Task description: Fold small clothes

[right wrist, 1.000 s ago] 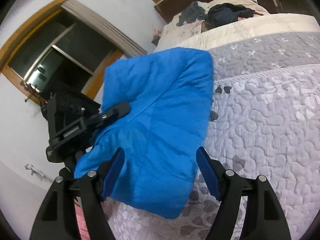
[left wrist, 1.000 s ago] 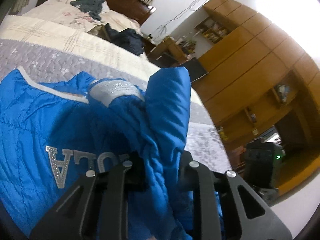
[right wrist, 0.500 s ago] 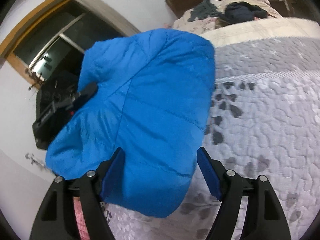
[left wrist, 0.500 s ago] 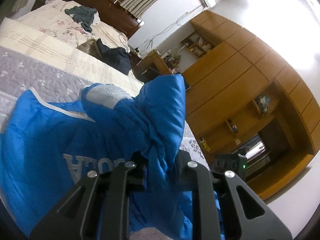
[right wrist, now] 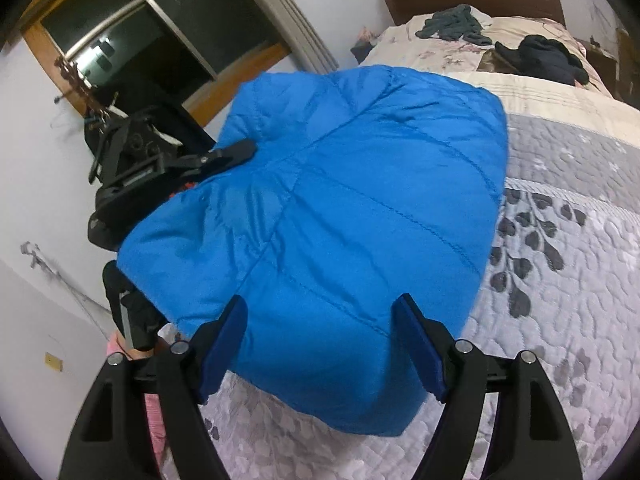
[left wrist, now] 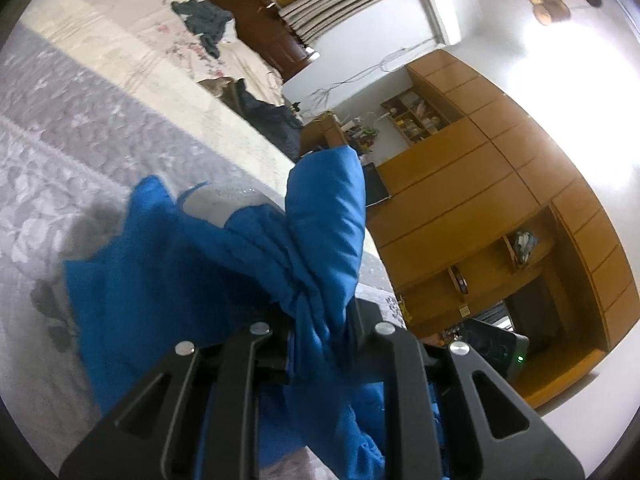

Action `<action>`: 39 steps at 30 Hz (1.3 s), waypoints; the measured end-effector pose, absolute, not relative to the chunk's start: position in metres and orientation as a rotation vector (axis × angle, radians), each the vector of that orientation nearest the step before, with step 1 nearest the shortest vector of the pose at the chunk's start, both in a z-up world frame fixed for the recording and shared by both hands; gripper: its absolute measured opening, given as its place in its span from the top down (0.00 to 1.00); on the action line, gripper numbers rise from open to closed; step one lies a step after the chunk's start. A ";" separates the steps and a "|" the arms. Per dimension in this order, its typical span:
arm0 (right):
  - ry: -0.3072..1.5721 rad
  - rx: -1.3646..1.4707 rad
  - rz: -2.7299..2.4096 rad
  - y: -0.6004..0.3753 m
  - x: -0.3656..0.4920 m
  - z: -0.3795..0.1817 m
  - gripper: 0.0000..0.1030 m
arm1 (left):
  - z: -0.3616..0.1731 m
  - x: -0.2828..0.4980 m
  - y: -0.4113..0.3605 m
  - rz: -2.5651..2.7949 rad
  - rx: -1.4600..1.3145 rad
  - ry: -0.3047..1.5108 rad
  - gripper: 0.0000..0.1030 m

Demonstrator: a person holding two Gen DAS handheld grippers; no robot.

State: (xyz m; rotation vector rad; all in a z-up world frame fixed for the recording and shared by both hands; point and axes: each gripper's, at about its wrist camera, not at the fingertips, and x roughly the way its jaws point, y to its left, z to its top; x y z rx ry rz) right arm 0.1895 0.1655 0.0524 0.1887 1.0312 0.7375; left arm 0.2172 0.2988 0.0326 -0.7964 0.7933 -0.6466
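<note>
A blue puffer jacket lies doubled over on the bed's grey quilt, its smooth back facing up. My left gripper is shut on a bunched part of the jacket and holds it above the quilt; a grey collar lining shows beyond. From the right wrist, the left gripper reaches the jacket's far left side. My right gripper stands open, its blue pads on either side of the jacket's near edge, gripping nothing.
Dark clothes and a grey-green heap lie on the cream bedding by the brown headboard. A wooden wardrobe wall stands to the right of the bed. A dark window is on the left wall.
The left gripper has carried its hold of the jacket up and over, so the silver lettering is now hidden. In the right view the jacket bulges nearer. The right gripper stays open.
</note>
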 end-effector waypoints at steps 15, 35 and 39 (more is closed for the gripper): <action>1.077 0.009 0.668 0.232 0.195 0.021 0.19 | -0.019 0.222 0.361 -0.533 -0.752 0.885 0.65; 1.078 0.016 0.671 0.223 0.190 0.036 0.21 | 0.016 0.139 0.313 -0.449 -0.497 0.969 0.74; 1.041 0.075 0.642 0.191 0.190 0.052 0.22 | 0.012 0.134 0.329 -0.487 -0.577 0.924 0.85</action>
